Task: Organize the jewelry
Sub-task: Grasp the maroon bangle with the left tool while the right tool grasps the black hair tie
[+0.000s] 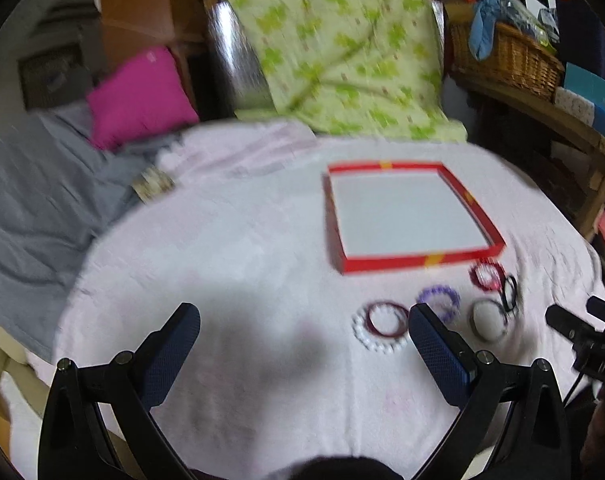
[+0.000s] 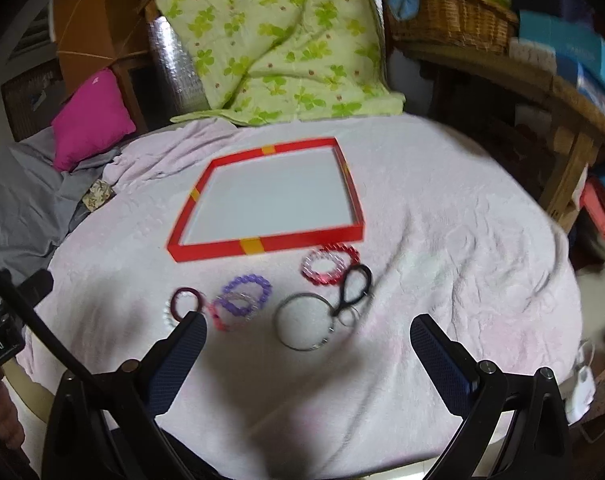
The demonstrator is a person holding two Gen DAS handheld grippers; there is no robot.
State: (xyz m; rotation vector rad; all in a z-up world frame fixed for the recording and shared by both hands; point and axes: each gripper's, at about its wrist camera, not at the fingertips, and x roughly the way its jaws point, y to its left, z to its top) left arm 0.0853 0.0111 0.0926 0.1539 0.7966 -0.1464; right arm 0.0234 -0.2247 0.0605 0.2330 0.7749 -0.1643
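A shallow red box (image 1: 418, 261) (image 2: 206, 249) with a white floor lies on the pale pink cloth (image 1: 242, 264) (image 2: 442, 240). In front of it lie several bracelets: a red beaded one (image 1: 486, 276) (image 2: 329, 264), a purple beaded one (image 1: 439, 300) (image 2: 244, 294), a dark maroon bangle (image 1: 384, 320) (image 2: 186, 300) on a white pearl ring (image 1: 378, 340), a thin silver hoop (image 1: 488, 320) (image 2: 304, 322) and a black cord loop (image 1: 508, 294) (image 2: 352, 288). My left gripper (image 1: 304, 320) is open, left of the bracelets. My right gripper (image 2: 308, 330) is open, just short of the silver hoop.
A green flowered quilt (image 1: 334, 48) (image 2: 278, 40) is heaped behind the table, with a magenta cushion (image 1: 142, 96) (image 2: 90, 120) and grey fabric (image 1: 34, 200) at left. A wicker basket (image 1: 506, 56) (image 2: 454, 12) sits on a wooden shelf at right. The other gripper's body (image 1: 582, 340) shows at the right edge.
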